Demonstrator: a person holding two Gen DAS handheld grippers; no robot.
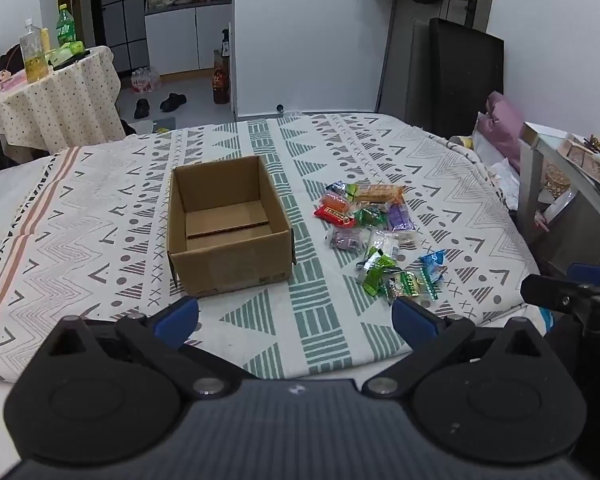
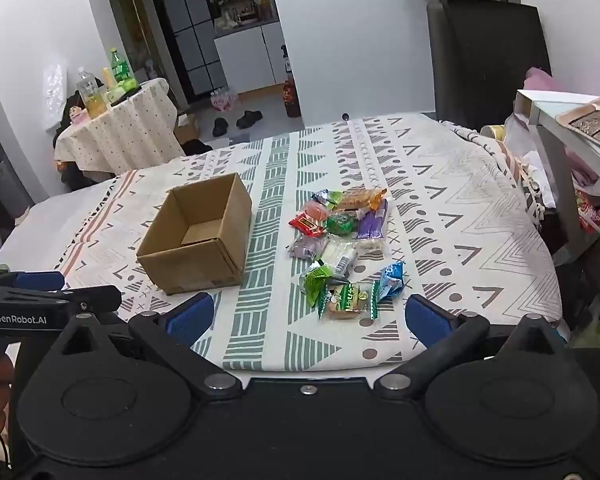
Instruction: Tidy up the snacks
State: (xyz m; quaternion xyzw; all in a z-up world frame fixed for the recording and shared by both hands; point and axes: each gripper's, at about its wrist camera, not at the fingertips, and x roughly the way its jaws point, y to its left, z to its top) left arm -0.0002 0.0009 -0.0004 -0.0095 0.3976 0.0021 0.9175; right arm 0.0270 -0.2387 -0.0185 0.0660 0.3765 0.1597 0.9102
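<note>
An open, empty cardboard box (image 1: 228, 232) (image 2: 198, 236) stands on the patterned tablecloth (image 1: 100, 240) (image 2: 460, 208). To its right lies a loose heap of several wrapped snacks (image 1: 374, 228) (image 2: 342, 240), among them a red packet (image 1: 334, 216) (image 2: 306, 224), a purple one (image 1: 400, 216) (image 2: 370, 226), a blue one (image 1: 432, 264) (image 2: 390, 280) and a green-white one (image 2: 346, 300). My left gripper (image 1: 296, 314) hangs open near the table's front edge, below the box. My right gripper (image 2: 310, 318) is open too, just in front of the nearest snacks. Neither holds anything.
A small round table (image 1: 52, 96) (image 2: 120, 132) with bottles stands at the back left. A grey shelf unit (image 1: 560, 184) (image 2: 560, 140) with clutter is on the right. A dark chair back (image 1: 464, 76) (image 2: 492, 60) rises behind the table. Shoes (image 1: 160, 104) lie on the floor.
</note>
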